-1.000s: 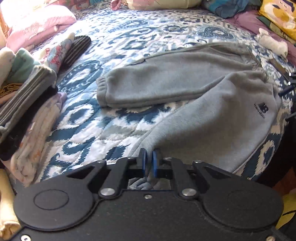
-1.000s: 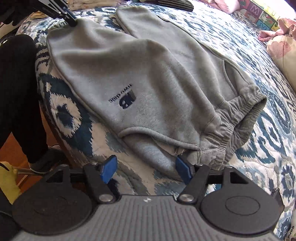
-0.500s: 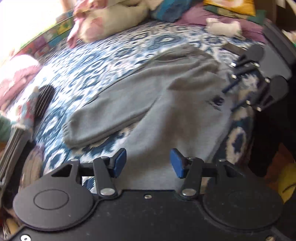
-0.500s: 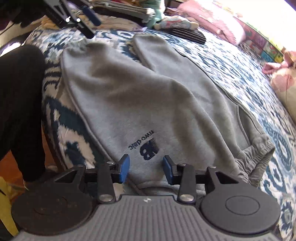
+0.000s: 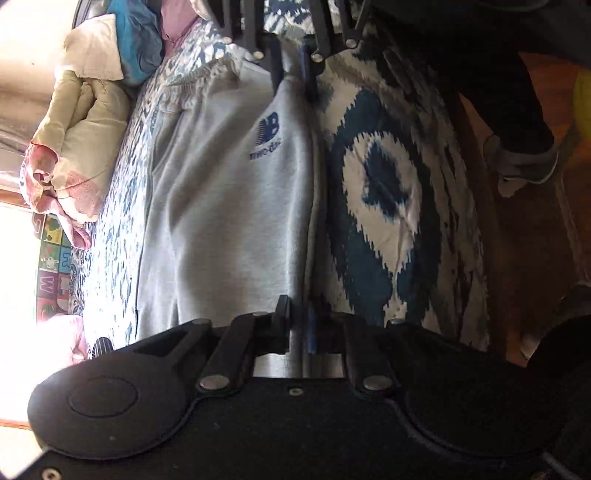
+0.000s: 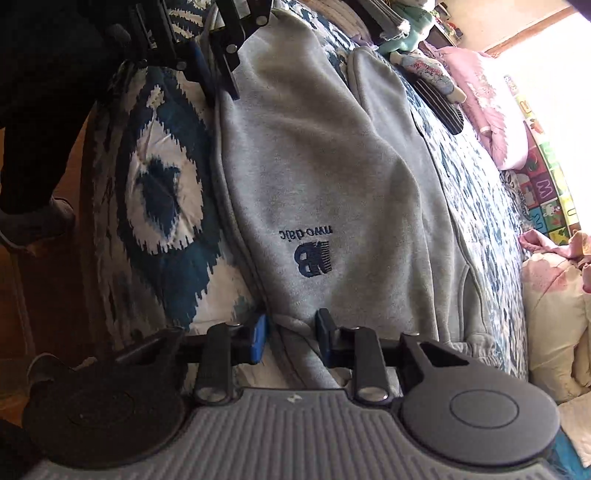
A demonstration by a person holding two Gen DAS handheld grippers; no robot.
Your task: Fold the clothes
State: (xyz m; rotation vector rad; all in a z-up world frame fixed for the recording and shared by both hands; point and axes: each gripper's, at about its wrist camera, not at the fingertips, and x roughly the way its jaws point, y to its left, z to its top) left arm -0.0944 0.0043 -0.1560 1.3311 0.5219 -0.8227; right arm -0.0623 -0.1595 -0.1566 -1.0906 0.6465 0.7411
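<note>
**Two grippers on one pair of grey sweatpants**

Our left gripper (image 5: 297, 328) has its two fingers drawn in close on the outer side seam of the sweatpants (image 5: 229, 206), with a narrow strip of grey fleece pinched between them. Our right gripper (image 6: 290, 338) sits at the same seam nearer the waistband, its two blue-padded fingers parted around a fold of the fleece; we cannot tell whether the pads actually press the cloth.

We count one pair of sweatpants, two grippers, one dark blue logo (image 6: 312, 254) on the fleece and one patterned bedspread (image 6: 162, 192).

The sweatpants lie flat on the bedspread, along the edge of the bed. Their outer seam runs just beside the bedspread's drop, and the two legs stretch away toward the pile of folded clothes (image 6: 399, 33). The logo lies between the two grippers, nearer the right one.

Both grippers come in low from the bed's edge and face each other along the seam, so each camera sees the other at the top of its view. A person's dark-clad leg (image 5: 509, 110) stands on the wooden floor (image 5: 535, 221) beside the bedspread.
</note>
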